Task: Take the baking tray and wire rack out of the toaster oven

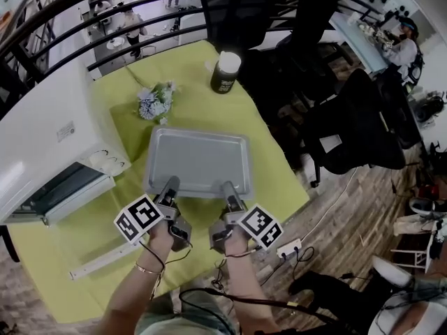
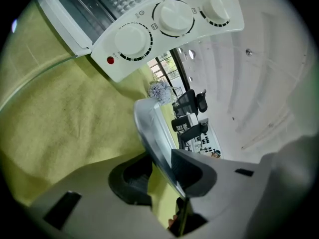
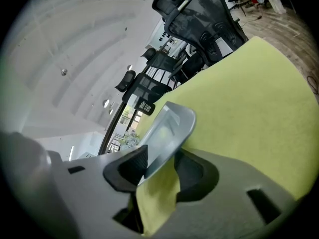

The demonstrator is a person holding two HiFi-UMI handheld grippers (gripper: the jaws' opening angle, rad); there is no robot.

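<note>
Checking location first: where is the baking tray [image 1: 199, 160]? (Inspector)

Out of the toaster oven [image 1: 49, 138], open side up over the green tabletop [image 1: 126, 257], just right of the open oven door. I cannot tell whether its underside touches the cloth. (Assistant)

Grip? (Inspector)

Two-handed, both on the near rim. The left gripper [image 1: 170, 187] has its fingers [image 2: 130, 177] pinching the rim toward the left corner. The right gripper [image 1: 229, 190] pinches the same rim toward the right corner, with the sheet edge caught between its dark pads [image 3: 127, 167]. Neither pair is spread free, and neither is pressed fully together. (Assistant)

Handling assessment? (Inspector)

Judged thin sheet metal: light, stiff, smooth, and likely slippery under the pads. Held by one long edge only, the far side will want to droop, so the hold needs to be firm and both hands level. The raised rim is the right place to take it, since the flat bottom offers no purchase. (Assistant)

Obstructions? (Inspector)

A small bunch of flowers [image 1: 155, 103] lies near the far left corner. A dark jar with a white lid [image 1: 225, 72] stands well beyond the far edge. Both are apart from the tray. (Assistant)

Wire rack? (Inspector)

Not identified on the tabletop, and the oven cavity is too dark to confirm it inside. I judge that item outstanding. Being open wire, it should be light and stiff, best taken by its front bar. (Assistant)
</note>
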